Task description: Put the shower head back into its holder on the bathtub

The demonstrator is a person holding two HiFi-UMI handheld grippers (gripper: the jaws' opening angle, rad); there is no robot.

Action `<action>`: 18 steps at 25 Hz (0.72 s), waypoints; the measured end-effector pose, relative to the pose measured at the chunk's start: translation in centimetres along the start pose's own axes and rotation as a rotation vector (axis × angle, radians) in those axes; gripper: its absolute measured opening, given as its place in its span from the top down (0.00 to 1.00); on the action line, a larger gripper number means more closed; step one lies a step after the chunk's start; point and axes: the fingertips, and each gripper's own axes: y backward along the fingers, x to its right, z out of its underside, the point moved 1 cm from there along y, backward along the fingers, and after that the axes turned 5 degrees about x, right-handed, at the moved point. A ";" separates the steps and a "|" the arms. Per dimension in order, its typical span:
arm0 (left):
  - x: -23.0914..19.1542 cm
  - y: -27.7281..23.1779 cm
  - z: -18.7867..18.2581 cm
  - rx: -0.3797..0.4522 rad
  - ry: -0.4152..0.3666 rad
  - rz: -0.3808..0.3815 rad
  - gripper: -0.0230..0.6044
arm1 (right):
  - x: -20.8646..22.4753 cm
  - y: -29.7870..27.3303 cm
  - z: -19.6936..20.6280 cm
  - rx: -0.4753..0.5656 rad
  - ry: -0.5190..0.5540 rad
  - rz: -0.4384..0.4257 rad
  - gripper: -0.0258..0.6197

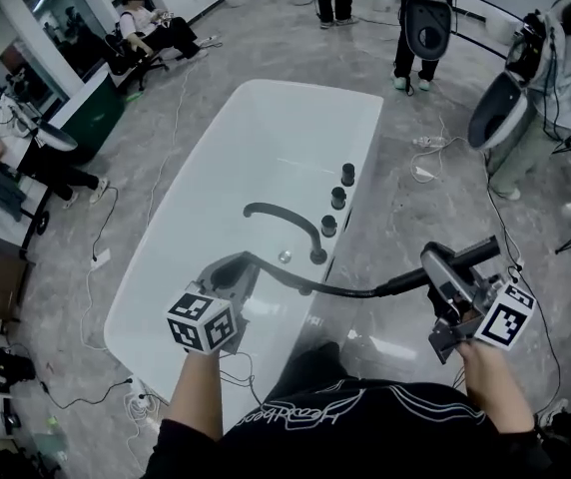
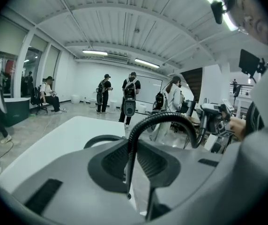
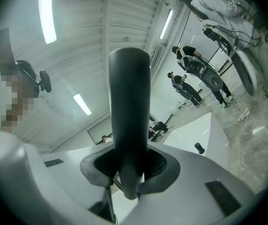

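The left claw [image 2: 130,167] is pinched narrow on a thin black corrugated hose [image 2: 162,118], above the near end of the white oval bathtub [image 1: 295,93]. The right claw [image 3: 129,170] grips the thick handle of the black handheld shower head [image 3: 129,102], which is outside the bathtub's right rim, over the grey marble floor [image 1: 405,208]. The hose arcs between the claws across the near right corner. On the right rim stand three black round fittings [image 1: 337,198] and a black curved spout [image 1: 284,218] that reaches over the basin. A small round drain [image 1: 285,256] shows in the basin.
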 end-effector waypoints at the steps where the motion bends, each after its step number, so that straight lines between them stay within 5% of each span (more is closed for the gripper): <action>1: 0.1 -0.4 1.0 -0.010 0.011 0.002 0.88 | -0.2 0.1 0.0 -0.002 0.002 0.002 0.79; 18: 0.6 -6.3 15.9 -0.281 0.149 0.048 0.87 | -3.6 -1.5 0.0 -0.058 0.064 -0.042 0.79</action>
